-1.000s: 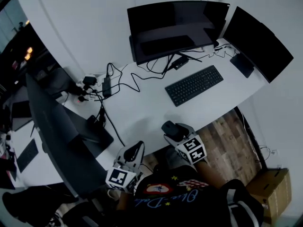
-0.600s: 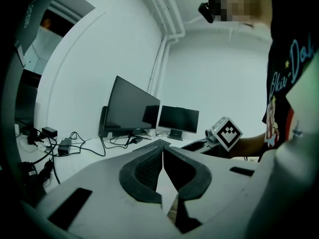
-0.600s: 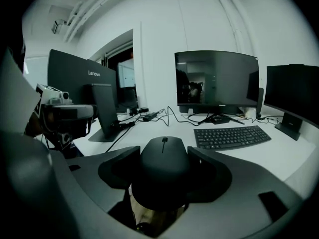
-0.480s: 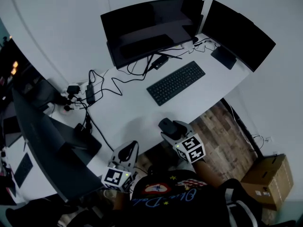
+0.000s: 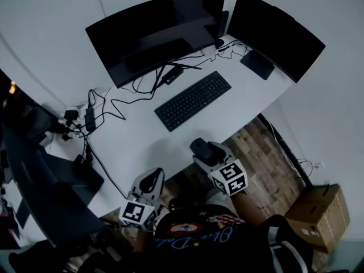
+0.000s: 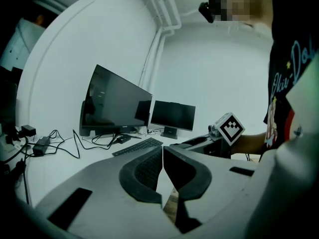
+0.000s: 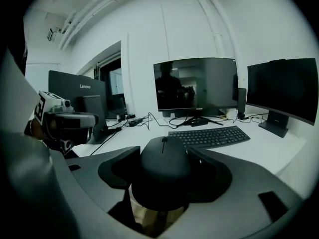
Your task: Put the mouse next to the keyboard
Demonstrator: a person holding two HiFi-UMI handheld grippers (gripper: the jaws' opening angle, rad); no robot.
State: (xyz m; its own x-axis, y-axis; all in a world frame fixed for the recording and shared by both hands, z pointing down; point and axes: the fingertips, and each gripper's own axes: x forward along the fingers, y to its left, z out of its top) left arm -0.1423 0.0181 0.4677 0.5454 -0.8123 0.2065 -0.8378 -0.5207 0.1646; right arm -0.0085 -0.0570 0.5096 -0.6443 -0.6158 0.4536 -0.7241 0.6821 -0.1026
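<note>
Head view: mouse [image 5: 199, 147] in right tool [image 5: 203, 154]

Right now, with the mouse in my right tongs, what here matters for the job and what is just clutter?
For the job:
- mouse, gripped in the right tongs
- keyboard
- desk, bare in front of the keyboard

Just lying about:
- wide monitor
- second monitor
- cables
- cardboard box on the floor
- left tongs, shut and empty

Right gripper [image 5: 203, 152] and mouse [image 5: 199, 147] have drawn nearer the keyboard [image 5: 193, 100].
</note>
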